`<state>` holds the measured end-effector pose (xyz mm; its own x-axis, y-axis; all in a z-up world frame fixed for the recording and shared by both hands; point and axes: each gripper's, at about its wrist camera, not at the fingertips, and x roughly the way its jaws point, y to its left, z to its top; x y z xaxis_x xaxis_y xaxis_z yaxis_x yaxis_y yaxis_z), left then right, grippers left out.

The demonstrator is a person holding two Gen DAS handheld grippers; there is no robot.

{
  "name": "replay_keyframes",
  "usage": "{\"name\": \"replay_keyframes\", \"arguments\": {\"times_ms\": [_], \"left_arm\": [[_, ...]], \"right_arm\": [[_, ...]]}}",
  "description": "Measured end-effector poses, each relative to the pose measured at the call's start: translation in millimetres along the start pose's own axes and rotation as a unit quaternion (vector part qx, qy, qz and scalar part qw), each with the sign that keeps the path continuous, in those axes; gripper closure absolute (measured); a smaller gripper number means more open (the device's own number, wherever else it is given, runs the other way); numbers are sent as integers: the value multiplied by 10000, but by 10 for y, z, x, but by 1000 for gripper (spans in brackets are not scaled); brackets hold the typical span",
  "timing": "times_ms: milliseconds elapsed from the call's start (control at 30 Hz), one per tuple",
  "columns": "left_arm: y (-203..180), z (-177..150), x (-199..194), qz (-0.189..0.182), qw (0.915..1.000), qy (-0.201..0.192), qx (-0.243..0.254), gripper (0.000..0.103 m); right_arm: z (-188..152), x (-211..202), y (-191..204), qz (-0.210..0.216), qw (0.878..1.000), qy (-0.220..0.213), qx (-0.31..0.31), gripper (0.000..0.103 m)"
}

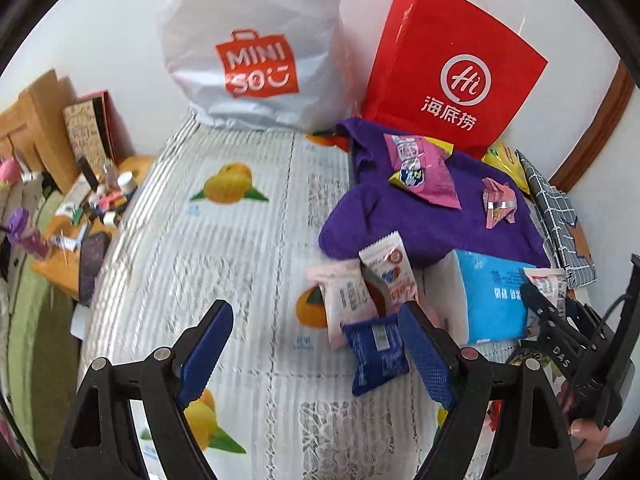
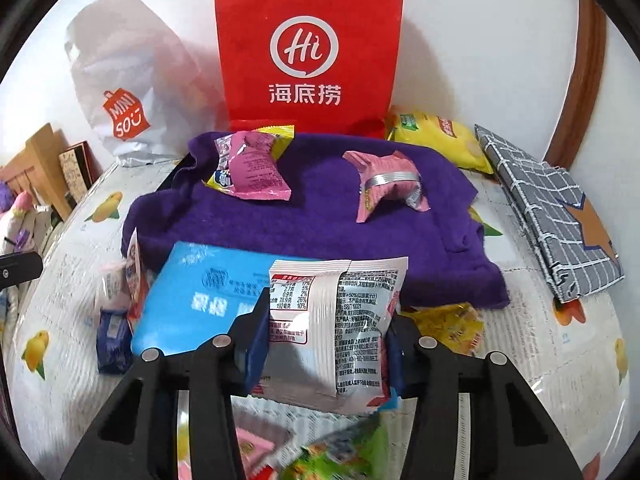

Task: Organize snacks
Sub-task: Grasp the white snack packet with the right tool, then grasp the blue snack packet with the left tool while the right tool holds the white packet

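My right gripper [image 2: 328,320] is shut on a white snack packet [image 2: 344,312] with red print, its blue pads pressing both sides, above a light blue flat pack [image 2: 200,296]. In the left wrist view that same gripper [image 1: 536,300] shows at the right edge with the packet [image 1: 548,280]. My left gripper [image 1: 316,312] stands open over the printed table cover [image 1: 224,264]. A dark blue packet [image 1: 378,354] lies just inside its right finger, with a pale pink packet [image 1: 346,300] and a white-and-red one [image 1: 390,272] behind. Two pink snacks [image 2: 252,172] [image 2: 388,184] rest on a purple cloth [image 2: 320,232].
A red paper bag [image 2: 308,52] and a white plastic MINISO bag [image 2: 120,92] stand against the back wall. A yellow chips bag [image 2: 440,136] and a folded grey checked bag [image 2: 552,216] lie right of the cloth. More snacks sit under my right gripper. A cluttered wooden shelf [image 1: 80,216] is left.
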<state>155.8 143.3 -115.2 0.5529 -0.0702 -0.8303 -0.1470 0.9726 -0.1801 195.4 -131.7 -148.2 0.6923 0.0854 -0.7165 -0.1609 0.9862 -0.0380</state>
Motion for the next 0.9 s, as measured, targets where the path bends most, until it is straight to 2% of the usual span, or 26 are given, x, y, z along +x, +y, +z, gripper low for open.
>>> {"name": "replay_keyframes", "arguments": {"times_ms": [167, 333, 500, 600, 700, 767, 833, 867, 900], "left_arm": [[-94, -187, 142, -138, 9997, 191, 7, 19], [-328, -334, 344, -56, 9989, 390, 236, 19], [-469, -422, 573, 176, 9980, 555, 227, 21], [-499, -422, 691, 93, 9979, 629, 107, 21], [-559, -416, 759, 187, 9984, 522, 133, 21], [-589, -419, 764, 319, 9983, 462, 180, 27], [-594, -429, 745, 442, 9980, 393, 223, 45], [-592, -437, 733, 446, 9980, 377, 239, 51], [-588, -448, 713, 399, 9981, 377, 278, 61]], "right_arm": [[-138, -259, -181, 187, 9995, -204, 118, 57], [-306, -508, -410, 118, 9989, -387, 246, 57], [-538, -640, -647, -36, 9988, -380, 303, 57], [-660, -655, -757, -104, 9988, -331, 351, 57], [-755, -627, -831, -143, 9988, -267, 394, 57], [-807, -585, -851, -150, 9989, -209, 388, 57], [-850, -541, -855, -144, 9991, -166, 354, 57], [-867, -522, -859, -126, 9992, -153, 333, 57], [-882, -486, -854, -102, 9994, -119, 297, 57]]}}
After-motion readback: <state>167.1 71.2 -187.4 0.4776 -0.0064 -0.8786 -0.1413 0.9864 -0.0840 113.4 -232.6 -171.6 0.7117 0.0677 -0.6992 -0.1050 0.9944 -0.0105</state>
